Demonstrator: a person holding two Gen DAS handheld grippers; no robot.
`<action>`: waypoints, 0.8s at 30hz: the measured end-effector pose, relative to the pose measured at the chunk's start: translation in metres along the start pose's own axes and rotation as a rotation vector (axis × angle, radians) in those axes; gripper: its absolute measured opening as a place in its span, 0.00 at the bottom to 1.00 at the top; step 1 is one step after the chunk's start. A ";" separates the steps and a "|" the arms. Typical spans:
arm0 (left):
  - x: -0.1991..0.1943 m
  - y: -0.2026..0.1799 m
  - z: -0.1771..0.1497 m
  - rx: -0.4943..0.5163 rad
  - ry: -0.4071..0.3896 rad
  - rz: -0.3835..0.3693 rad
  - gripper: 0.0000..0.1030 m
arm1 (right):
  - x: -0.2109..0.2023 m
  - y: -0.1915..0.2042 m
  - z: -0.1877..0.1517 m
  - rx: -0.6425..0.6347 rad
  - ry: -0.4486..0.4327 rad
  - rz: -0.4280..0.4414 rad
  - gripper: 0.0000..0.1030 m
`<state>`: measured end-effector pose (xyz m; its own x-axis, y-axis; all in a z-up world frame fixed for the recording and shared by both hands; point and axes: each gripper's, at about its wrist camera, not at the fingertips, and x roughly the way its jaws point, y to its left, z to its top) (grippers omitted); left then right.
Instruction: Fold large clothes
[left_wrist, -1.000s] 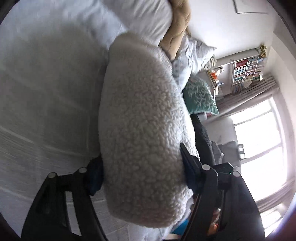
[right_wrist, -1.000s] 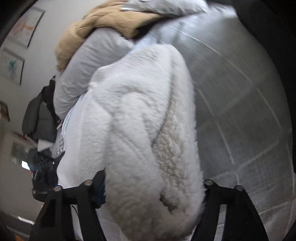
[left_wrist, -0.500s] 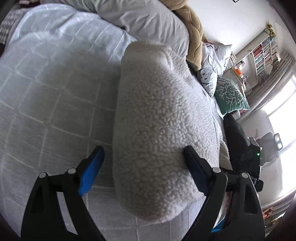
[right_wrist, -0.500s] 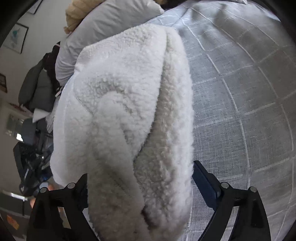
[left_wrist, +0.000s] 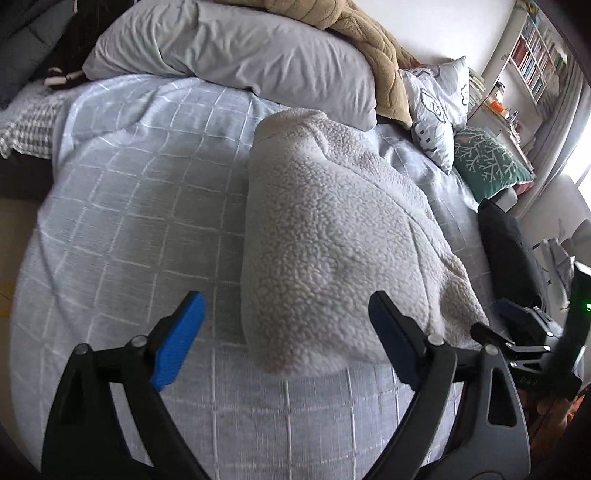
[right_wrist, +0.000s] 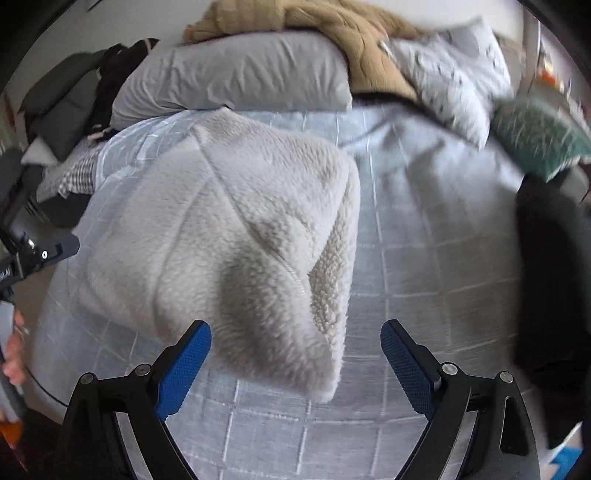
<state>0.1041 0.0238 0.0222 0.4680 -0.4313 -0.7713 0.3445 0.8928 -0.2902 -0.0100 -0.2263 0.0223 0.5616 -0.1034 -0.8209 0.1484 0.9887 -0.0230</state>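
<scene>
A folded cream fleece garment (left_wrist: 325, 229) (right_wrist: 229, 221) lies as a thick bundle on the pale blue checked bed cover (left_wrist: 129, 221) (right_wrist: 424, 258). My left gripper (left_wrist: 286, 299) hovers over the bundle's near end; its jaws are opening and its blue pads stand clear of the fleece on both sides. My right gripper (right_wrist: 295, 326) hangs open above the bundle's other near corner, touching nothing. Each gripper shows at the edge of the other's view, with a hand (right_wrist: 11, 354) below the left one.
A grey pillow (left_wrist: 229, 55) (right_wrist: 240, 77), a tan blanket (left_wrist: 369, 44), a printed cushion (left_wrist: 436, 103) and a green cushion (left_wrist: 487, 162) line the head of the bed. Dark clothing (left_wrist: 509, 240) lies at the right edge. A bookshelf (left_wrist: 532, 62) stands beyond.
Both grippers let go of the fleece bundle, opened wide and lifted back from it. The bundle now rests on the bed.
</scene>
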 end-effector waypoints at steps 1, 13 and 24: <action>-0.004 -0.003 -0.002 0.002 -0.004 0.012 0.92 | -0.006 0.002 0.001 -0.009 -0.016 -0.013 0.92; -0.019 -0.047 -0.050 0.099 0.024 0.215 0.99 | -0.033 0.013 -0.013 0.046 -0.080 -0.080 0.96; -0.001 -0.053 -0.063 0.145 0.014 0.332 0.99 | -0.019 0.012 -0.021 0.087 -0.051 -0.113 0.96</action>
<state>0.0340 -0.0151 0.0034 0.5628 -0.1182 -0.8181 0.2878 0.9558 0.0599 -0.0360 -0.2106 0.0261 0.5778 -0.2210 -0.7857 0.2818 0.9575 -0.0620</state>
